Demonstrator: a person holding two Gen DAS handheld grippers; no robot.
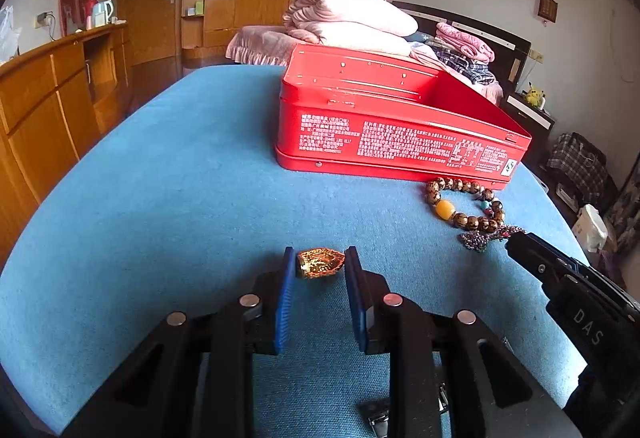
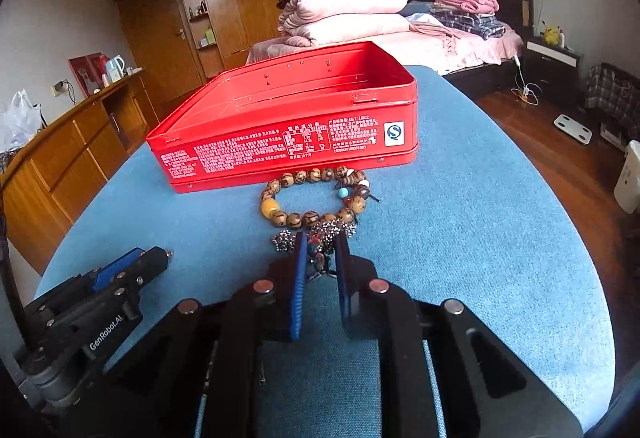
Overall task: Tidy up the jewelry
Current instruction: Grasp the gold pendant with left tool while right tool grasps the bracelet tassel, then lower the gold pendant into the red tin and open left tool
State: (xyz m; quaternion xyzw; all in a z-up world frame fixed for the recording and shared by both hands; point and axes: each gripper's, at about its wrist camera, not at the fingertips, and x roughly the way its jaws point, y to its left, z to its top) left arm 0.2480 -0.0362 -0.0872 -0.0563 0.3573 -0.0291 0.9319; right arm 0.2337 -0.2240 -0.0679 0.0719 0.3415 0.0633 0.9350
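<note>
I am pinching a gold ring [image 1: 320, 263] between my left gripper [image 1: 320, 266] jaws; it is small, hard and slick, so I am holding it across its sides. My right gripper [image 2: 320, 258] jaws are clamping the sparkly beaded piece [image 2: 320, 238], soft and floppy, likely to dangle. Just beyond them the wooden bead bracelet [image 2: 316, 198] is lying on the bench [image 2: 460, 238], touching the open red tin [image 2: 288, 118] further out.

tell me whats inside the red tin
The red tin is open and lidless. Its far inner walls show bare red, with nothing visible inside. The near wall hides the floor, so small pieces could be there.
</note>
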